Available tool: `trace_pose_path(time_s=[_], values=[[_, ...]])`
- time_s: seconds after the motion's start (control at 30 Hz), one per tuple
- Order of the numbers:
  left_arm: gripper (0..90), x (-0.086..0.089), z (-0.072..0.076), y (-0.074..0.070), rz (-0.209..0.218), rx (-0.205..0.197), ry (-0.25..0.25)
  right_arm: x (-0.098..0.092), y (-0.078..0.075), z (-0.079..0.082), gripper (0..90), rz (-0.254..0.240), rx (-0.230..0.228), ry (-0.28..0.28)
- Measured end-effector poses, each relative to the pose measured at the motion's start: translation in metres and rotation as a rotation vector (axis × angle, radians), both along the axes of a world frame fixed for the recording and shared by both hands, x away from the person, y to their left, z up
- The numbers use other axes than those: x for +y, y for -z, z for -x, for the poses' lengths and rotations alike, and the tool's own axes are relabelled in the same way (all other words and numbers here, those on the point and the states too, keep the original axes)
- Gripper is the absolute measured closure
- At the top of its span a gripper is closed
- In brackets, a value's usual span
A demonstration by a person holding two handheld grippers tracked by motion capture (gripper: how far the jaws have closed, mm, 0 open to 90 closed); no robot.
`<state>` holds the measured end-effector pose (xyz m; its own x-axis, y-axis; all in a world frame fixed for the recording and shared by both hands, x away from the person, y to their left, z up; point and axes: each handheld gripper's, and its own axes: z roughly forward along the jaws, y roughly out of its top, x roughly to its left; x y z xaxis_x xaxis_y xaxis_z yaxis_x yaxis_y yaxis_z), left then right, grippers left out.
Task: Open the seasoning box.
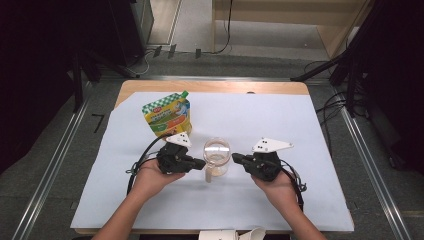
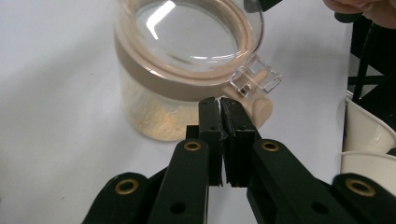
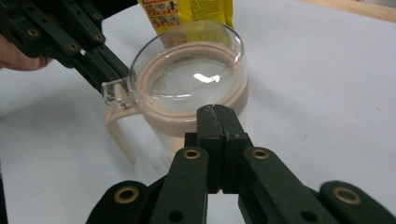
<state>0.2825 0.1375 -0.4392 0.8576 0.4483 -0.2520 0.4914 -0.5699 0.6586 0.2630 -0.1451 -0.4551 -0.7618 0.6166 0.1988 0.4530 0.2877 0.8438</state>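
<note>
jar (image 1: 216,156) upright mid-sheet, clasp toward near edge | pouch (image 1: 167,114) behind-left, near sheet bare | left gripper (image 1: 201,163), right gripper (image 1: 236,158) flank jar, jaws together, empty

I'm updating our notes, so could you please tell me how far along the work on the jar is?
Nothing looks done yet: the jar stands with its lid on and clasp down, powder at the bottom. In hand: the left gripper and right gripper flank it, jaws shut on nothing. Left: opening it; the pouch behind stands untouched.
</note>
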Motion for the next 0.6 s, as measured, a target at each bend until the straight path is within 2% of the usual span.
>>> trace_pose_path(time_s=[0.13, 0.4, 0.47, 0.6], values=[[89.1, -0.0049, 0.0006, 0.0017, -0.008, -0.002, 0.002, 0.0018, -0.0004, 0.0009, 90.0, 0.000, -0.004, -0.009], [90.0, -0.0030, 0.0007, 0.0004, 0.051, 0.016, 0.014, 0.0033, 0.0022, -0.0008, 90.0, 0.006, -0.002, -0.009], [90.0, -0.0053, 0.0001, 0.0017, 0.055, 0.033, 0.025, 0.0017, 0.0023, -0.0028, 90.0, 0.001, -0.004, -0.001], [90.0, -0.0103, 0.0033, 0.0007, 0.039, 0.017, 0.036, 0.0011, 0.0027, -0.0041, 90.0, 0.000, -0.001, 0.007]])
